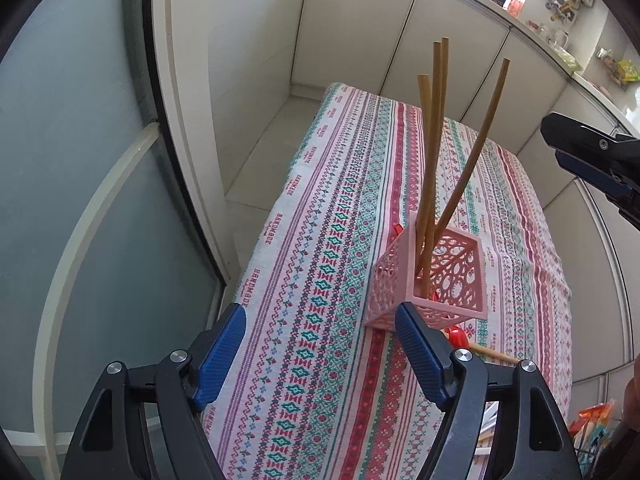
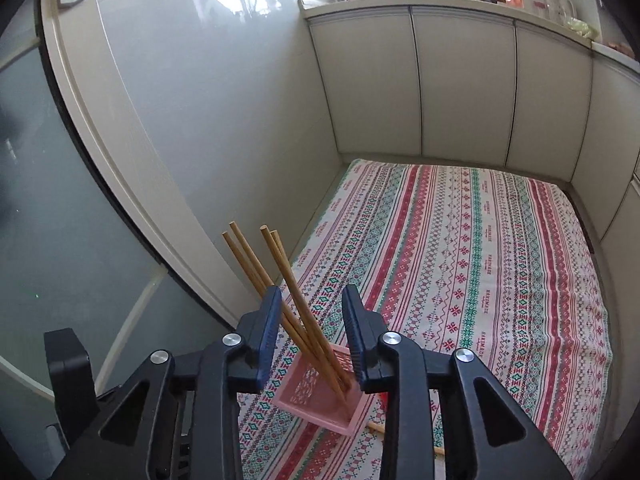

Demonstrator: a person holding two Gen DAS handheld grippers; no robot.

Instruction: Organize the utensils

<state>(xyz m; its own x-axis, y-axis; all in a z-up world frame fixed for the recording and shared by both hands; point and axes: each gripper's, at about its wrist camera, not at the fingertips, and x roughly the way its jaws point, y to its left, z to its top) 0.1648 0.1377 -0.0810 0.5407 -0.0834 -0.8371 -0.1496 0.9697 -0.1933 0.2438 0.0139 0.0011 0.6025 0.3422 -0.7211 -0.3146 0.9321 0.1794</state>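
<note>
A pink perforated holder (image 1: 436, 276) stands on the patterned tablecloth (image 1: 312, 240), with several wooden chopsticks (image 1: 434, 140) leaning out of it. My left gripper (image 1: 320, 316) hovers open just in front of it, its right fingertip (image 1: 408, 320) by the holder's near corner and nothing between the pads. My right gripper (image 2: 312, 296) is open above the holder (image 2: 320, 396). The chopsticks (image 2: 288, 280) show through its gap, and the pads do not press on them. In the left wrist view the right gripper (image 1: 588, 160) hangs to the right of the sticks, apart from them.
A loose wooden stick (image 1: 494, 354) and a red item (image 1: 458, 336) lie on the cloth beside the holder. Cream cabinet doors (image 2: 460, 88) wall the table's far and right sides. A glass door (image 1: 80, 200) stands on the left. Colourful packets (image 1: 596, 424) sit below the table's right edge.
</note>
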